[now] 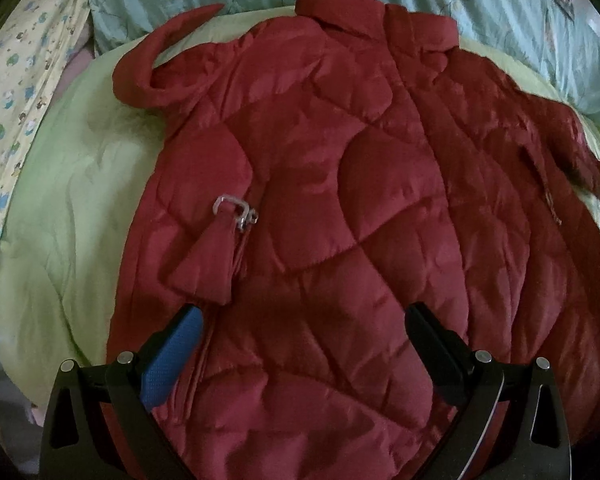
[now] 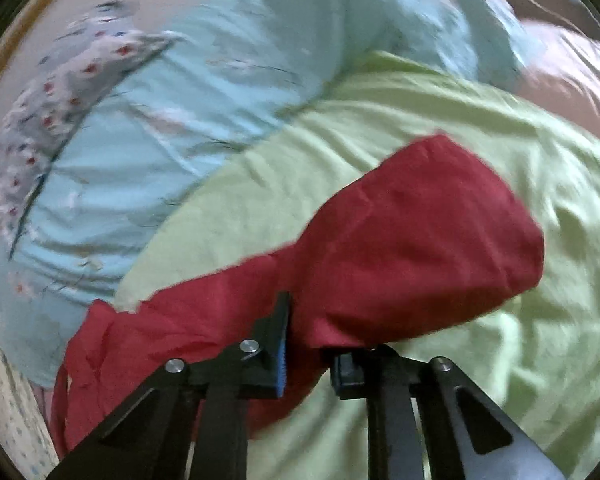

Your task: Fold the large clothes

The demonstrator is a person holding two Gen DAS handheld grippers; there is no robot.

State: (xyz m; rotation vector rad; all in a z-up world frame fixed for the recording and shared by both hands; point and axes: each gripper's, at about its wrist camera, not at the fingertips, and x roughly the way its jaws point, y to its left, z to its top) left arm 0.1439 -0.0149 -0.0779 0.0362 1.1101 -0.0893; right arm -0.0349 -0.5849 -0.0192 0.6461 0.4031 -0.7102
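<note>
A dark red quilted jacket lies spread front-up on a light green sheet, collar at the far side. A clear plastic clip sits by its zip. My left gripper hovers open just above the jacket's lower front, with nothing between its fingers. In the right wrist view, my right gripper is shut on a red sleeve. The sleeve's cuff end sticks out past the fingers over the green sheet. That view is blurred.
A pale blue flowered quilt is bunched along the far side of the bed and is also in the right wrist view. A yellow patterned sheet hangs at the left. Bare green sheet shows left of the jacket.
</note>
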